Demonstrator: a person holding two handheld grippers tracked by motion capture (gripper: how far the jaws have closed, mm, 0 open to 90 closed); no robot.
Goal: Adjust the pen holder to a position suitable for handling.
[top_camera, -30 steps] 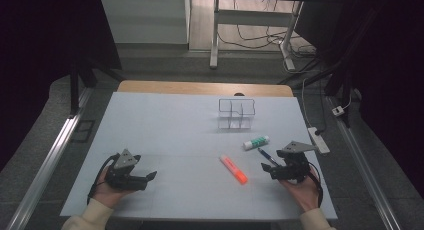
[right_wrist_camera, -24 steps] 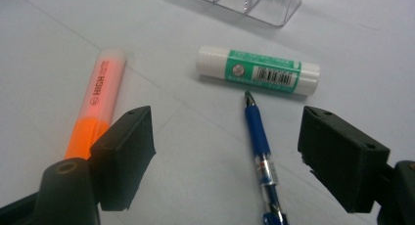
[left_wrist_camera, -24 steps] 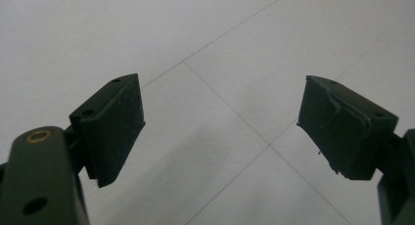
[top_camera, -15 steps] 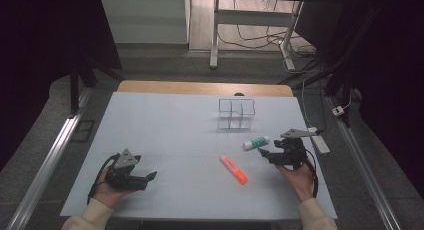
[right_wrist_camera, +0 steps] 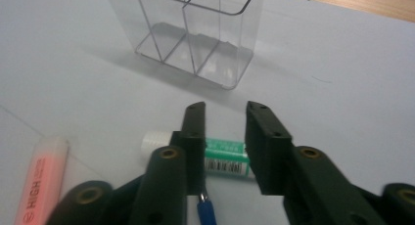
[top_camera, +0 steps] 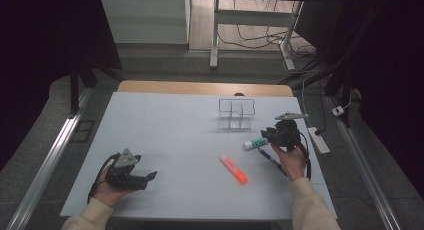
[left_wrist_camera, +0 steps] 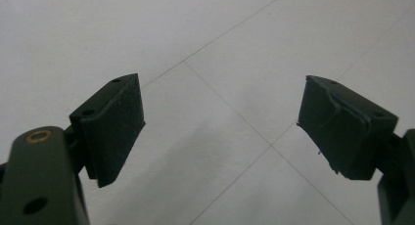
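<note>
One legible word, "HIGH", on highlighter (right_wrist_camera: 39, 183)

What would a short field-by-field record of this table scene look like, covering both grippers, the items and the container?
surface: pale table
right gripper: jaws astride the green-and-white tube, a gap visible between them
green-and-white tube: lying flat, white cap pointing left in the right gripper view
left gripper: jaws wide apart, nothing between them, over bare table
orange highlighter: lying flat, apart from both grippers
blue pen: lying beside the tube
clear organizer: upright, compartments empty
</note>
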